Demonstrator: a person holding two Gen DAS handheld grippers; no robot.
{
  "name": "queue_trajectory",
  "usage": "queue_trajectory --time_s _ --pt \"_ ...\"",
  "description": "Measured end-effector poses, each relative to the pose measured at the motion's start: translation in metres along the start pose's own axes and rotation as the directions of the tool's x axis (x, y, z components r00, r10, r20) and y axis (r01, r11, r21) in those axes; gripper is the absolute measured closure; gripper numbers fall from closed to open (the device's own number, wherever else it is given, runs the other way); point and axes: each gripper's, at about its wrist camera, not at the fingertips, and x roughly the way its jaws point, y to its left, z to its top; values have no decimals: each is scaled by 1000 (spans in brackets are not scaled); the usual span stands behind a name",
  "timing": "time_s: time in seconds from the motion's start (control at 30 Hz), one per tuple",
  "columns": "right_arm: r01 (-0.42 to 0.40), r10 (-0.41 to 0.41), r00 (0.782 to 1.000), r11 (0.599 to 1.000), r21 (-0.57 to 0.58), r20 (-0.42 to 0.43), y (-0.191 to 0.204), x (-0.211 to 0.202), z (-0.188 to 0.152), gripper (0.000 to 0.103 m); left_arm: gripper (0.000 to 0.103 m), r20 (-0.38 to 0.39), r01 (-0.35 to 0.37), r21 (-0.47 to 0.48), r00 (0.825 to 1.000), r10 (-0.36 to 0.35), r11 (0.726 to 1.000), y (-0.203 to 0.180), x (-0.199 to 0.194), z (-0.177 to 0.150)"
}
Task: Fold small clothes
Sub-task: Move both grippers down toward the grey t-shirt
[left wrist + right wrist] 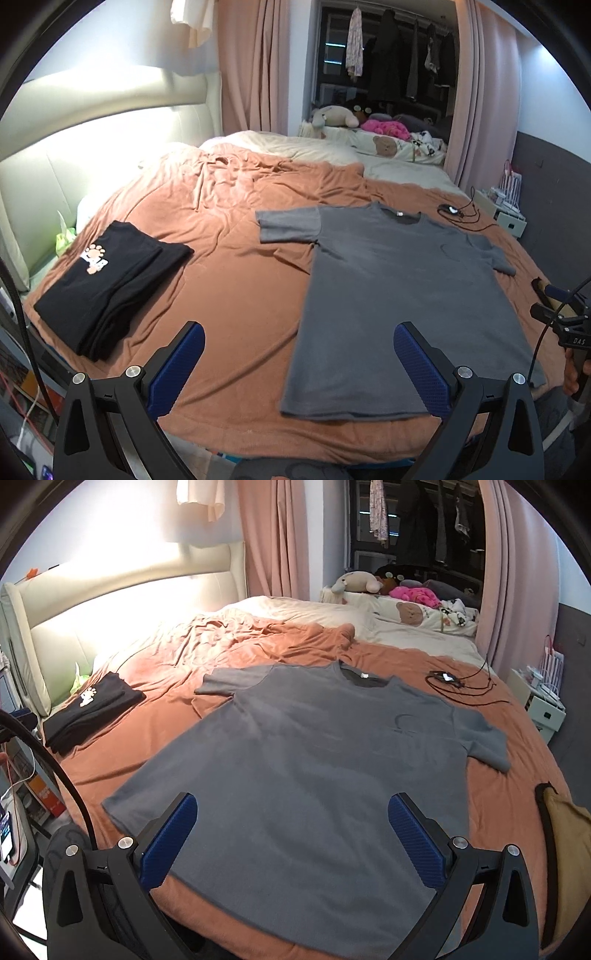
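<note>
A grey T-shirt (399, 288) (314, 760) lies spread flat, front up, on the orange blanket (229, 266) (177, 716), its collar toward the far side and both sleeves out. My left gripper (299, 332) hovers open above the shirt's near left hem corner, holding nothing. My right gripper (291, 805) stands open over the lower middle of the shirt, also holding nothing. A folded black garment (110, 284) (92, 709) with a paw print rests on the blanket to the left. The other hand-held gripper (565, 321) shows at the right edge of the left wrist view.
A black cable with a small device (458, 214) (450, 681) lies on the blanket beyond the shirt's right shoulder. A yellow-brown cloth (569, 834) sits at the bed's right edge. Cream bedding and plush toys (369, 583) lie at the back; a white nightstand (543, 705) stands right.
</note>
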Motion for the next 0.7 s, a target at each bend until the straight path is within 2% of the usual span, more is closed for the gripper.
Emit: queue_trajectory --time_s 0.2,0.37,0.47,0.7 --pt "-3 3 1000 1000 -25 11 -3 27 13 0 0 -33 -38 -3 999 38 999 1 29 15" --pt "3 -4 1000 999 -40 -12 -8 57 23 0 0 -42 10 -38 999 -12 999 5 53 28" --pt "46 -47 999 998 -42 -22 -9 75 31 0 0 -43 7 -54 999 -10 998 7 69 39" --pt "43 -44 999 999 -31 -26 -14 108 52 0 0 -30 20 -81 999 -23 997 10 104 70"
